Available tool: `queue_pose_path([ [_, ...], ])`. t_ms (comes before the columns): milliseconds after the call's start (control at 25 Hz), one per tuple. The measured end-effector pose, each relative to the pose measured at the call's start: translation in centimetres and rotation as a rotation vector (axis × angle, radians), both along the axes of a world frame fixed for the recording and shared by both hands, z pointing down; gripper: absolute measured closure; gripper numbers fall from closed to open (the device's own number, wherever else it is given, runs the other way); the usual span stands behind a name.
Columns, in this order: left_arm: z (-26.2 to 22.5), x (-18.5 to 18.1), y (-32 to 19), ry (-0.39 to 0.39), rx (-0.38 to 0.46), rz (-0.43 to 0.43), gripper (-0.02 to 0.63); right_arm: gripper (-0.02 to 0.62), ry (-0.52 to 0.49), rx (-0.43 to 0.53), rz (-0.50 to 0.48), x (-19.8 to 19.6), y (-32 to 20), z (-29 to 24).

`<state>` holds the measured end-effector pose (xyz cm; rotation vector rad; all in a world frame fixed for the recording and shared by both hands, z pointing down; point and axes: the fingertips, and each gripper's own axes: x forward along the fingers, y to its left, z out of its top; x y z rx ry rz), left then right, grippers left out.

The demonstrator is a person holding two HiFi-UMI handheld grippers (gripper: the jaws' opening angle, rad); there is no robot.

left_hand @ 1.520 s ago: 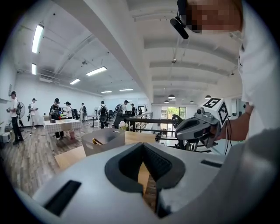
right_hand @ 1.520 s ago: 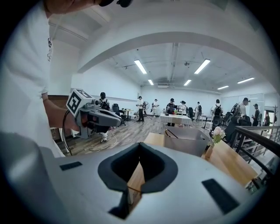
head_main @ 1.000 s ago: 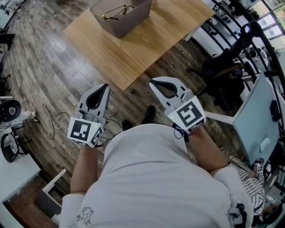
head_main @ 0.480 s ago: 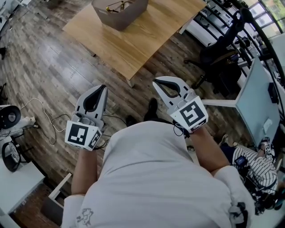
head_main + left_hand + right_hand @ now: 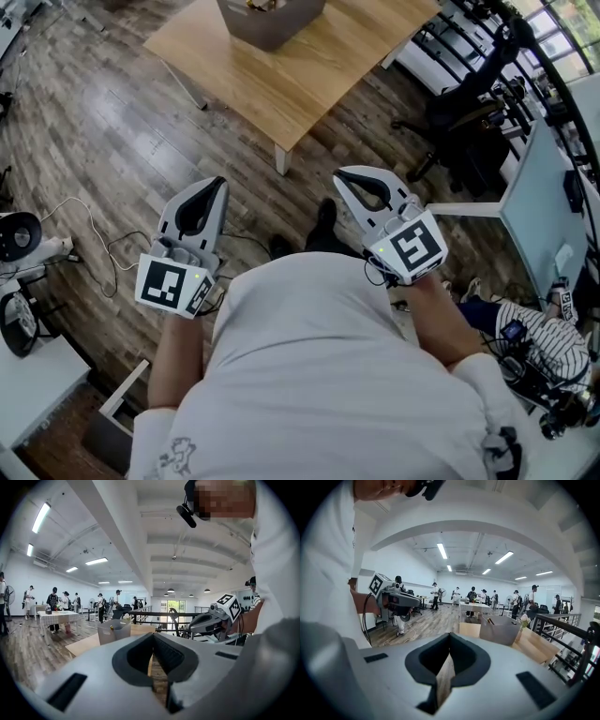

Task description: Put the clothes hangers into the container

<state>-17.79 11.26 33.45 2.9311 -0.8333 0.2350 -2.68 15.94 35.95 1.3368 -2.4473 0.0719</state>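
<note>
Wood floor [image 5: 112, 112] w/ light tabletop [image 5: 281, 84] at top of the head view, grey container [image 5: 272, 17] on it w/ hangers [image 5: 490, 620] inside, well apart from your L claw [image 5: 217, 183] & R claw [image 5: 342, 173], each pressed together, pinching nothing, near your torso.

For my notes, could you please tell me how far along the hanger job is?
Apparently done: hangers sit in the container on the table. In hand: nothing; the left gripper and right gripper are shut and empty. Left: no loose hangers in view.
</note>
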Motion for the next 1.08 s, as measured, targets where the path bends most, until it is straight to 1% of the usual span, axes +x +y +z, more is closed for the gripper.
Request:
queue_pose_path([
  [240,0.1,-1.6,-0.2,0.012,-0.001,-0.011,0.6,0.589,-0.01,-0.005,-0.005,-1.4,0.1,0.1],
  [440,0.2,-1.7,-0.4,0.009,-0.007,-0.004,0.6,0.589,-0.015,-0.012,-0.009,-1.6,-0.2,-0.2],
  [600,-0.1,-2.1,-0.5,0.014,-0.004,-0.002,0.6,0.589,-0.012,0.0,-0.014,-2.0,-0.3,-0.6],
  [1080,0.5,-1.7,-1.0,0.01,-0.015,0.013,0.6,0.589,-0.004,0.003,0.004,-1.3,-0.8,-0.6],
])
